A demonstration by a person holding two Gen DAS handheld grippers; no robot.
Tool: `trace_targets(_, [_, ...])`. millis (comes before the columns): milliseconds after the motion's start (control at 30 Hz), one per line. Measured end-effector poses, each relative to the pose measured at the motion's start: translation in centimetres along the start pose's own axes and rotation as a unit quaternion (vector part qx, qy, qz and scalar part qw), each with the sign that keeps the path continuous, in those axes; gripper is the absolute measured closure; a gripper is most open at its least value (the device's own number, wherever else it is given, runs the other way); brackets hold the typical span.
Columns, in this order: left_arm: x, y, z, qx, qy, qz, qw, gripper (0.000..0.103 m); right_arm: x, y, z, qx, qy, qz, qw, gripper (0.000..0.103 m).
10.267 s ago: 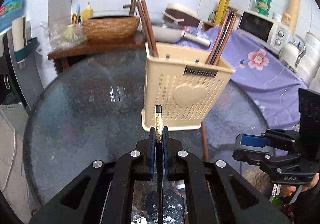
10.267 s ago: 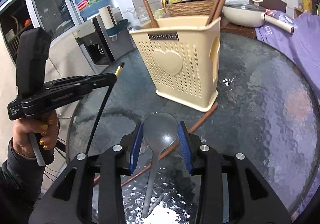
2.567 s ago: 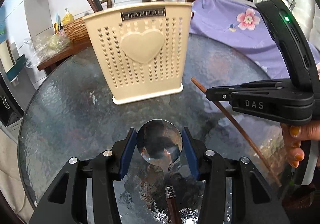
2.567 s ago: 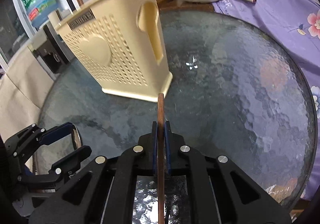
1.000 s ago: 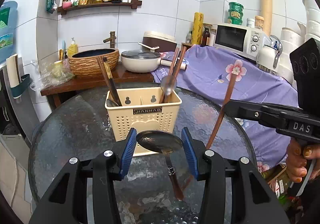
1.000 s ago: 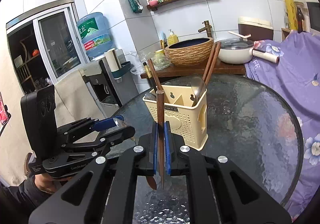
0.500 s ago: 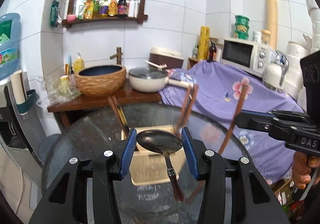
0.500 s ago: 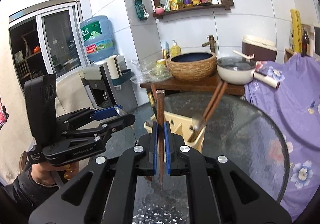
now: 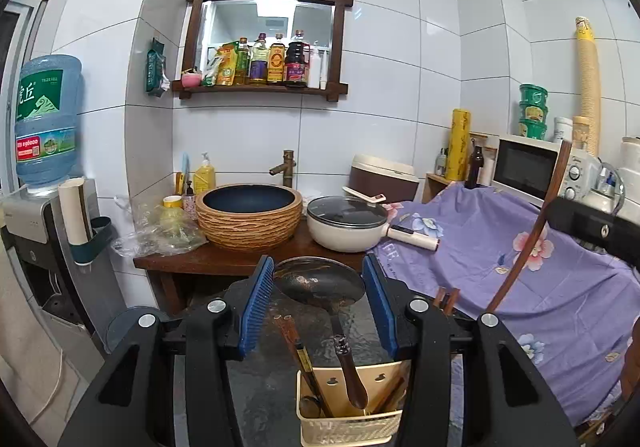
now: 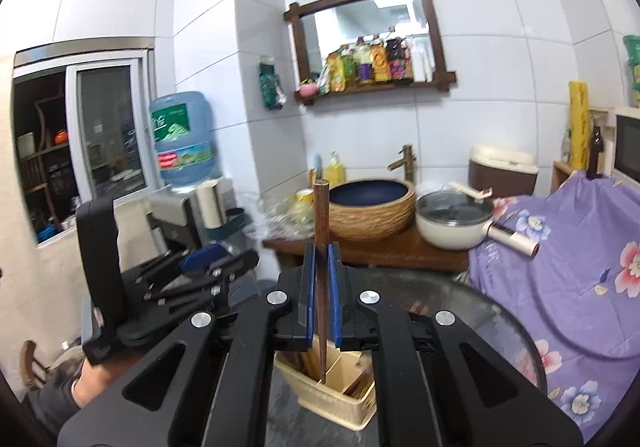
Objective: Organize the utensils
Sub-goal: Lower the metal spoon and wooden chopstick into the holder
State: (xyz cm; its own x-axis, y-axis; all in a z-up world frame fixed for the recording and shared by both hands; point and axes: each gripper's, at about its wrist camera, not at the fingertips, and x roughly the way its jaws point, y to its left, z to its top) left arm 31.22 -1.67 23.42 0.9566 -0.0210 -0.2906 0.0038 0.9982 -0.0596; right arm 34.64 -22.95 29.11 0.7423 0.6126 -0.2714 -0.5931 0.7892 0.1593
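My left gripper is shut on the bowl of a metal spoon. The spoon's dark handle hangs down over the beige utensil basket at the bottom of the left wrist view. Brown chopsticks stand in the basket. My right gripper is shut on a single brown chopstick, held upright. The chopstick's lower tip points into the open top of the basket; whether it is inside I cannot tell. The same chopstick slants at the right of the left wrist view. The left gripper hangs to the left.
The basket stands on a round glass table. Behind it a wooden side table bears a woven basin and a white lidded pot. A purple flowered cloth covers the right side, and a water dispenser stands left.
Both grippers have risen and tilted up with their utensils. The basket has dropped to the bottom of both views. Both grips are unchanged.
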Motion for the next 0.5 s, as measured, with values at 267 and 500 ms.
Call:
trace_targets(267, [3.1,-0.6,-4.3,0.004,0.027,0.014,0.9995,0.058,4.2,-0.7,-4.3,-0.001,0.027,-0.033,0.999,0.096])
trace_targets(500, [4.5,-0.3,-7.5,0.002,0.054,0.012,0.9985,0.058,6.1,-1.8,-8.1,0.012,0.055,-0.039,0.998,0.096])
